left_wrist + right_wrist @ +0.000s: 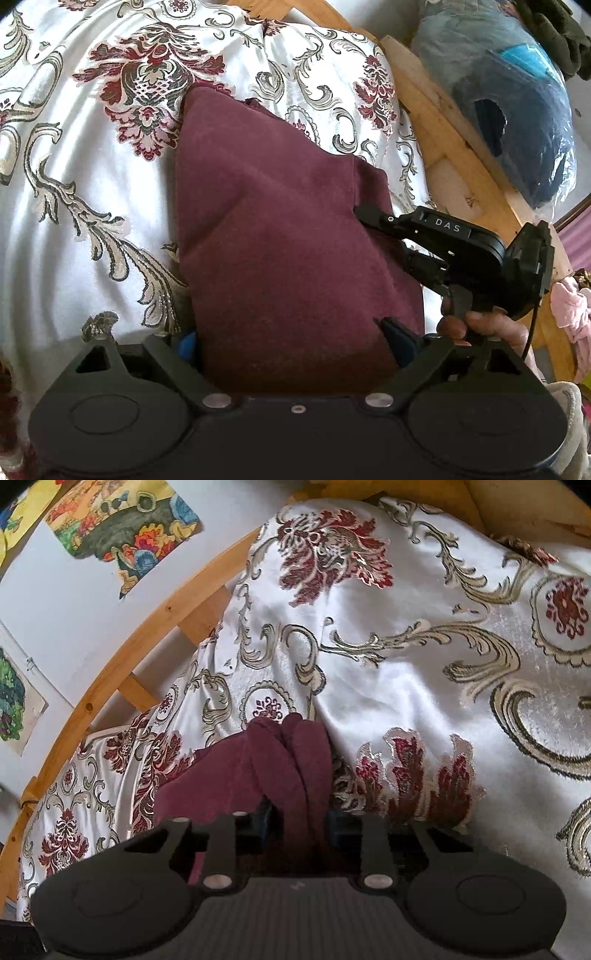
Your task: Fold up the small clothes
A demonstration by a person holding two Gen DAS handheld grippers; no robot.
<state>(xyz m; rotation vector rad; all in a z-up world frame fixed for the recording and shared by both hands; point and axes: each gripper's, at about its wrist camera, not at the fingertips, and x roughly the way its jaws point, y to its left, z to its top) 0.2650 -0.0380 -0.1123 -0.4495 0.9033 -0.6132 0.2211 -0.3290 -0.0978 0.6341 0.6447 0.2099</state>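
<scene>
On the patterned bedspread, the right gripper pinches a bunched edge of the maroon garment; the left gripper straddles it, jaws wide. Folding cleanly likely needs both edges carried level.

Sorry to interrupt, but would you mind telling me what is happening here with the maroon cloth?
A person is folding a small maroon garment on a patterned white bedspread, using a handheld gripper in each hand. The right gripper is pinching a bunched edge of the garment between its fingers. The left gripper has its jaws spread wide with the cloth lying between them, apparently not clamped. The garment lies partly folded, with creases across it, so the fold looks unfinished.
</scene>
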